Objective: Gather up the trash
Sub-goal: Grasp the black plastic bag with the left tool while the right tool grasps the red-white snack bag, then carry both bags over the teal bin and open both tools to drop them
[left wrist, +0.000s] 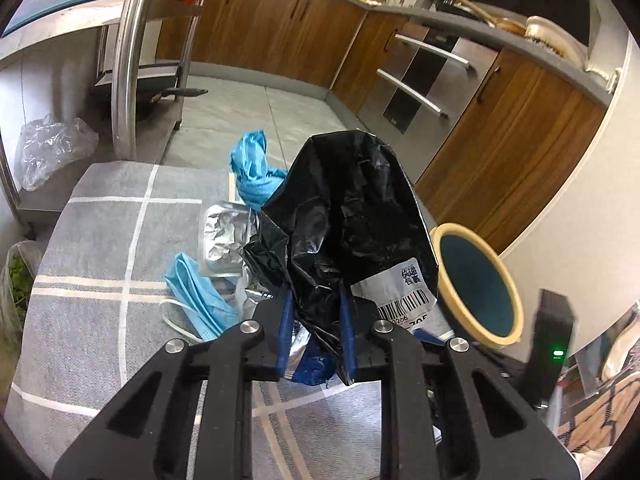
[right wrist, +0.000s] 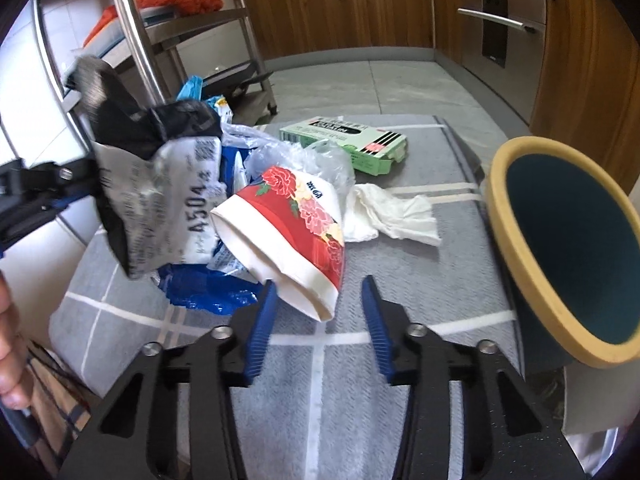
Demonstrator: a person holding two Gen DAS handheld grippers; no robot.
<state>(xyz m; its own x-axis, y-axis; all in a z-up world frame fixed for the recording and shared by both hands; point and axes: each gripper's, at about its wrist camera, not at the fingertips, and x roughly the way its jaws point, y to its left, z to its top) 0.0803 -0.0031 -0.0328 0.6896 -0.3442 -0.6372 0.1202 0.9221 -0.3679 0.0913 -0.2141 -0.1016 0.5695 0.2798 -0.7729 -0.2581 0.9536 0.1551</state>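
Observation:
My left gripper [left wrist: 316,312] is shut on a black courier bag [left wrist: 352,208] with a white barcode label and holds it up above the grey checked cloth [left wrist: 104,240]; the bag also shows in the right wrist view [right wrist: 160,184]. My right gripper [right wrist: 320,300] is open, its blue pads either side of a crushed red flowered paper cup [right wrist: 296,236] lying on the cloth. The yellow-rimmed bin [right wrist: 560,240] stands tilted at the right and shows in the left wrist view [left wrist: 476,284]. More trash lies around: a blue mask [left wrist: 200,300], a foil tray [left wrist: 224,236], a white tissue [right wrist: 392,216], a green box [right wrist: 348,140].
A blue plastic wrapper [right wrist: 208,296] and clear plastic [right wrist: 304,156] lie by the cup. A steel shelf rack [left wrist: 128,60] stands at the left. Wooden cabinets [left wrist: 280,28] and an oven [left wrist: 432,80] line the far side. A person's hand [right wrist: 12,340] shows at the left edge.

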